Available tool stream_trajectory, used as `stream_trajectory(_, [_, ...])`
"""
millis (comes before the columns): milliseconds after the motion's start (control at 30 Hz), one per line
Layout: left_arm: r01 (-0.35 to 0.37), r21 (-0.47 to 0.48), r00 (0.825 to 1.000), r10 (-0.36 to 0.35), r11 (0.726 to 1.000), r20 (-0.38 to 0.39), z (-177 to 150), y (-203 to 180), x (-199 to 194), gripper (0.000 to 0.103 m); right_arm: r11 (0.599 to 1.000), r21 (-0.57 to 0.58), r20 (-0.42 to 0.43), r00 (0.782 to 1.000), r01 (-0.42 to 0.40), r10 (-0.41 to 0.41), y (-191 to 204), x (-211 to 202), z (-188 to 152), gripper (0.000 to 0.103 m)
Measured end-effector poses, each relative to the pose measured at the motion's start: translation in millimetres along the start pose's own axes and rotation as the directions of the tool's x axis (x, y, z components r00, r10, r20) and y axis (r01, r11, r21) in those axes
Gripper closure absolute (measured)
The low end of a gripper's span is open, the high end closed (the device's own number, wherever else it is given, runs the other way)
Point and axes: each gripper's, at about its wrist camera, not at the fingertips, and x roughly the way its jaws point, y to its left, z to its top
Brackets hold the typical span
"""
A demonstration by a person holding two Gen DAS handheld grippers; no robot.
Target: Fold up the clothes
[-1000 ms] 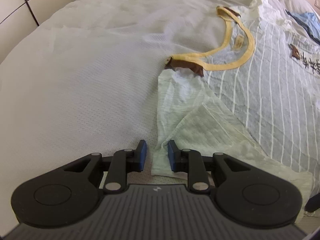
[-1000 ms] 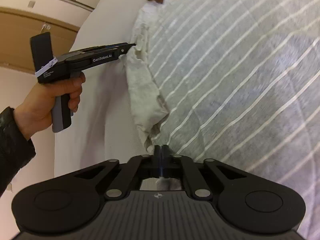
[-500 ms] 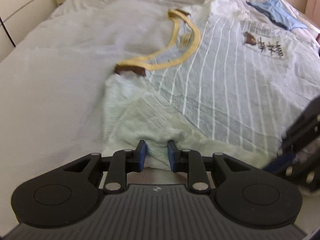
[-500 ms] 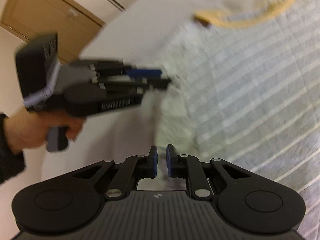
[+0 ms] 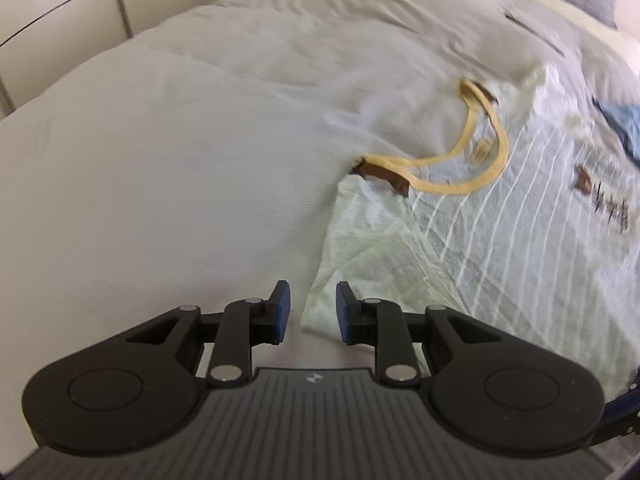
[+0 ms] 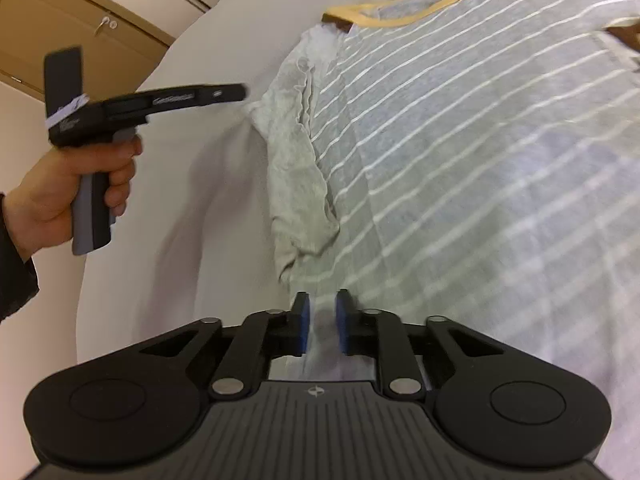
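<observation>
While shirt (image 5: 520, 240) lies flat | left gripper (image 5: 308, 308), right gripper (image 6: 322, 320) fingers released at its edge | bedsheet (image 5: 160, 160) bare leftward

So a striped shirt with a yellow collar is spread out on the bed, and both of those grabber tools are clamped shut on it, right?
Not quite. The striped shirt with its yellow collar does lie on the bed, but both tools are open: the left gripper in the left wrist view and the right gripper in the right wrist view each show a gap between their pads.
</observation>
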Motion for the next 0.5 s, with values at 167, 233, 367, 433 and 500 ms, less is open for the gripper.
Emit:
stream_trajectory(167, [-0.042,-0.055,0.999,0.042,0.998,-0.006,-19.4,-27.4,-48.7,0.081,0.998,-0.003,0.039,0.997,0.068,-0.068,-0.1,-55.3,-13.3,0.07])
stream_trajectory(233, [-0.04,-0.087,0.999,0.039,0.995,-0.014,-30.4,-46.9,-61.6,0.077,0.993,-0.006,0.069,0.991,0.116,-0.115,-4.6,-81.0,-15.7,0.058])
stream_trajectory(367, [-0.029,-0.147,0.999,0.025,0.989,-0.031,-53.6,-91.1,-82.9,0.069,0.982,-0.007,0.106,0.977,0.187,-0.186,-23.3,-126.3,-9.2,0.054])
stream_trajectory(433, [-0.021,-0.181,0.999,0.012,0.983,-0.048,-61.4,-116.5,-85.8,0.069,0.977,-0.009,0.117,0.971,0.211,-0.208,-34.8,-143.2,-1.9,0.054])
stream_trajectory(500, [-0.021,-0.204,0.998,0.009,0.979,-0.058,-63.3,-144.5,-88.1,0.068,0.974,-0.027,0.122,0.968,0.224,-0.219,-50.3,-156.7,7.9,0.053])
